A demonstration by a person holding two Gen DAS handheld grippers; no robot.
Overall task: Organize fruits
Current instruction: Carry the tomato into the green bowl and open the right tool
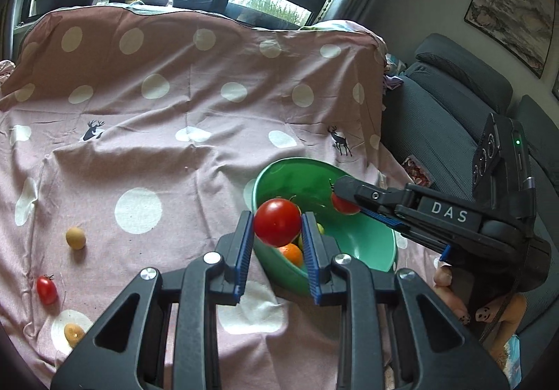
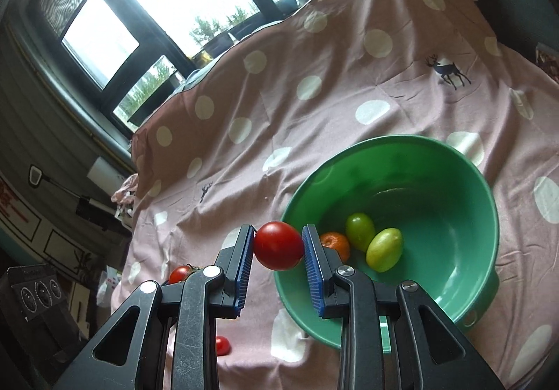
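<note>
My left gripper [image 1: 277,220] is shut on a round red tomato [image 1: 277,227], held just above the near rim of the green bowl [image 1: 367,250]. An orange [image 1: 292,254] shows in the bowl below it. From the right, my right gripper [image 1: 341,196] reaches over the bowl, shut on a smaller red tomato [image 1: 344,205]. In the right wrist view the right gripper [image 2: 278,243] clamps its tomato [image 2: 278,250] beside the rim of the bowl [image 2: 436,215]. That bowl holds an orange [image 2: 337,245], a green fruit [image 2: 360,231] and a yellow-green fruit [image 2: 384,249].
On the pink dotted cloth [image 1: 174,163] lie a yellowish fruit [image 1: 75,238], a cherry tomato [image 1: 46,289] and another yellowish fruit [image 1: 73,334]. A grey sofa [image 1: 447,117] stands on the right. Another red tomato [image 2: 180,274] peeks out behind my right gripper's frame.
</note>
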